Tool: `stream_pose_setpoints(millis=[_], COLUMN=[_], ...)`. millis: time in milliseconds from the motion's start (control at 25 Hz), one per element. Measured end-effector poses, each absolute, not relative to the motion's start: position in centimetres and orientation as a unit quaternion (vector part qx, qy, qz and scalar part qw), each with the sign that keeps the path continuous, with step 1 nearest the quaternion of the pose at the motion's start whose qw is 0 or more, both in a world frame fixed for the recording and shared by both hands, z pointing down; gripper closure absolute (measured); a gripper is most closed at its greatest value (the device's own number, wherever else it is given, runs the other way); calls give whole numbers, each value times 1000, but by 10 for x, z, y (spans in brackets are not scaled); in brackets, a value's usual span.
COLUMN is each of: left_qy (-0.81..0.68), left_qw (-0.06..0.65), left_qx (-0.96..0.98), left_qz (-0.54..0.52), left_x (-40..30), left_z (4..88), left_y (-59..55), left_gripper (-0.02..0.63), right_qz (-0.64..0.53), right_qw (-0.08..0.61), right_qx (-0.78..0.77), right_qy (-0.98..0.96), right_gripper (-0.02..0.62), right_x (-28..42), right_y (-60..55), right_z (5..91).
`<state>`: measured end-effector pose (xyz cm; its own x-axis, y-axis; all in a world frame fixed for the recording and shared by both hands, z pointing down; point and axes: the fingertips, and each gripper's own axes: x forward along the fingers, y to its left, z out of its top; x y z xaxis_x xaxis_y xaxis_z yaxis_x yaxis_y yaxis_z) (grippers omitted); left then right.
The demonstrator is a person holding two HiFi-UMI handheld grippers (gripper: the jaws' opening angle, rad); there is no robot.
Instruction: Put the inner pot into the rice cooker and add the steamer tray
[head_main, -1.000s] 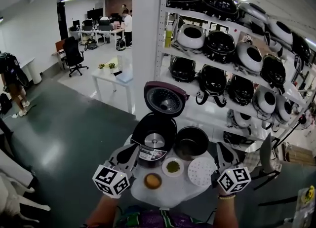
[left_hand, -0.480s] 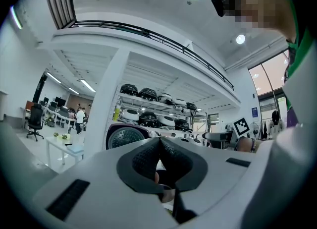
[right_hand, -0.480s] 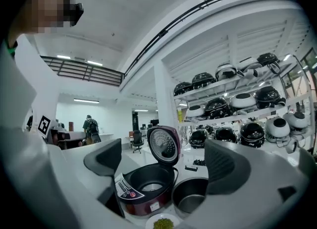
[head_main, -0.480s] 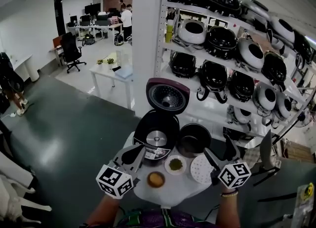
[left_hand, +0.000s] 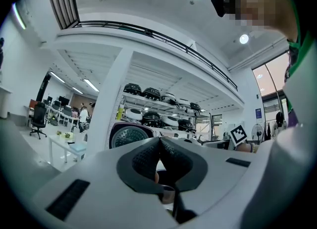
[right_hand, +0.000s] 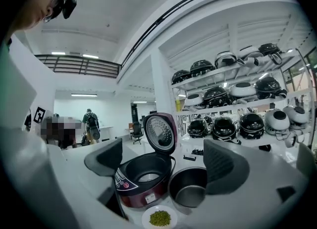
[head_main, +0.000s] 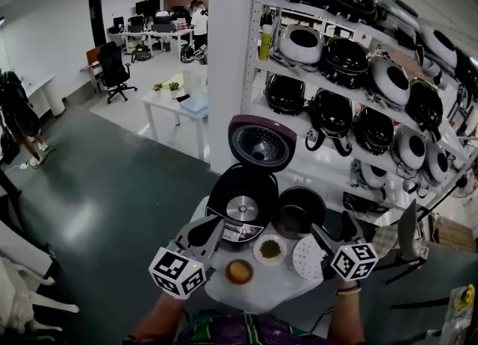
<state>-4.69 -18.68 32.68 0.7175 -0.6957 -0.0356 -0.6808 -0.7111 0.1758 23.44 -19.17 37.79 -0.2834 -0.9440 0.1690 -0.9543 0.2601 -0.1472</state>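
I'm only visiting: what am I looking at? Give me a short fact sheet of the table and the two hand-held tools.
rice cooker: lid up, chamber empty, on the white table
inner pot: outside, standing just right of the cooker
steamer tray: flat on the table, in front of the pot
small dishes: dish of green grains; dish of something brown
left gripper: shut, empty
right gripper: open, empty, facing cooker and pot

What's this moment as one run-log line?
left gripper: shut; right gripper: open; pot: beside cooker; lid: up; tray: on table
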Motion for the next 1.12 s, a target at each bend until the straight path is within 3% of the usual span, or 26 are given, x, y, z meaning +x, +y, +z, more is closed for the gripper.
stream_pose_setpoints(millis=[520, 1120], left_qy=[-395, -423], left_qw=[69, 83], left_qx=[916, 902], left_qz=[-28, -1], left_x=[-10, 54], left_z=[339, 379], left_y=[-205, -227], left_gripper=[584, 584], right_qz=[163, 202], right_qw=[39, 116], right_qx=[591, 586], right_qy=[-789, -776], right_gripper=[114, 126], right_x=[294, 371], right_y=[-234, -294], right_z=[448, 559])
